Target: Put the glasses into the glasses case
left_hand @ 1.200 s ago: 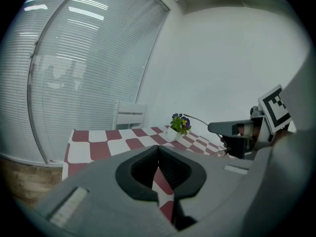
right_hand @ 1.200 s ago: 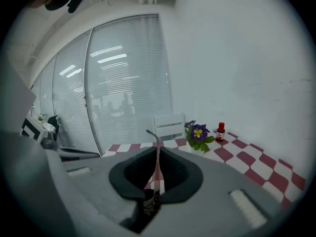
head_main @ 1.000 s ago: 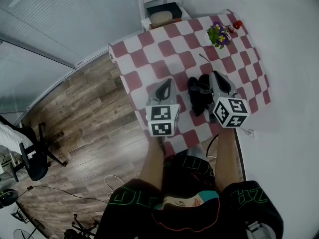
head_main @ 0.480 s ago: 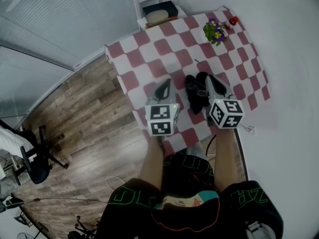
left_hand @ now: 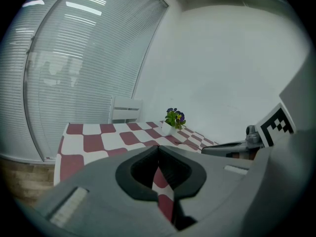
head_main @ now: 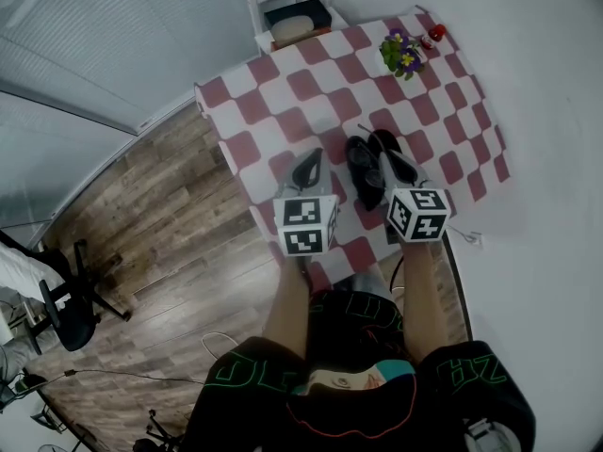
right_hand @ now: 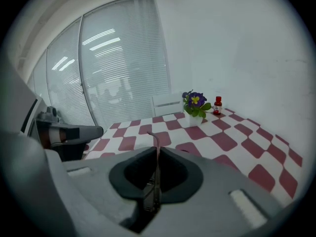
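Counter (head_main: 283, 92) in red-and-white checked cloth, against a white wall, is carrying a potted flower (head_main: 403, 55) and a small red bottle (head_main: 436, 34) at its far end. My right hand-held gripper (right_hand: 157, 154) is clamping its jaws on a thin temple of the dark glasses (head_main: 363, 169). These are sitting between my two hand-held grippers; I cannot tell whether they are touching the cloth. My left hand-held gripper (left_hand: 158, 149) is holding its jaws together on nothing, near the glasses.

On table (head_main: 283, 88): glasses (right_hand: 156, 152) in right gripper (head_main: 384, 156), left gripper (head_main: 312, 158) alongside to their left; flower pot (head_main: 399, 53) far behind, bottle (head_main: 436, 33) just right of it
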A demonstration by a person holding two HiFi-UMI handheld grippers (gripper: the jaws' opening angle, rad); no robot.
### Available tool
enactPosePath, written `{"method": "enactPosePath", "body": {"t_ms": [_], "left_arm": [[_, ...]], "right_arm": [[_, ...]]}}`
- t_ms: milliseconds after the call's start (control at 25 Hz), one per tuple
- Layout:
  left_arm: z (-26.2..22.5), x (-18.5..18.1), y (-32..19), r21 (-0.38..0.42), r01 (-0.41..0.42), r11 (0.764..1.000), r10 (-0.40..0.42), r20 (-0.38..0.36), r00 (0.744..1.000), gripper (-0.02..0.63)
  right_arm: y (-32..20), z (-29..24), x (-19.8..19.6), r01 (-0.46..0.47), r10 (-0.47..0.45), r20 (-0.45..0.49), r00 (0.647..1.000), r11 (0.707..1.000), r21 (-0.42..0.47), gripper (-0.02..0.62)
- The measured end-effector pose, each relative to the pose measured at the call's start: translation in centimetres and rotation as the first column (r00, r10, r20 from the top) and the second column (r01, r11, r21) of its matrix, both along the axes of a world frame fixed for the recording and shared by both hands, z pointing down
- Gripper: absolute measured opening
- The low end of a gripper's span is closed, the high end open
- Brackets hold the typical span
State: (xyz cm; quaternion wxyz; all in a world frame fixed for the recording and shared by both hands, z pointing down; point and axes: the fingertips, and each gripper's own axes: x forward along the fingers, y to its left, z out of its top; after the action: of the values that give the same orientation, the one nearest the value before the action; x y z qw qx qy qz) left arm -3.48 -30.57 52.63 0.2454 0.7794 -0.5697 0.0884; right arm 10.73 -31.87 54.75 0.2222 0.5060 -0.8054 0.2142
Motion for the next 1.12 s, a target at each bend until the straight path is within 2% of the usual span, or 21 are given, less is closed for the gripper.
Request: {"method": "enactPosePath", "body": {"t_ms": [560, 920, 1120], "left_arm": [[-0.2, 0.1, 0.0, 0.01, -0.003, 1.0, 0.003, 0.002, 1.0, 0.009], [-0.1, -0.4, 0.3, 0.006, 0.001, 1.0, -0.001, 0.007, 1.0, 0.009], [0.0, -0.2, 0.4, 0.003, -0.001, 1.0, 0.001, 0.008, 1.0, 0.009]], "right_arm": [[1.7, 3.9, -0.3, -0.004, -0.001, -0.049, 0.999, 0.995, -0.102, 0.023], [2.3, 5.5, -0.5, -0.016, 0.006, -0.073, 0.997, 0.99, -0.137, 0.026], [2.7, 6.7, -0.5, 0.001, -0.02, -0.121, 0.992, 0.988, -0.152, 0.029]]}}
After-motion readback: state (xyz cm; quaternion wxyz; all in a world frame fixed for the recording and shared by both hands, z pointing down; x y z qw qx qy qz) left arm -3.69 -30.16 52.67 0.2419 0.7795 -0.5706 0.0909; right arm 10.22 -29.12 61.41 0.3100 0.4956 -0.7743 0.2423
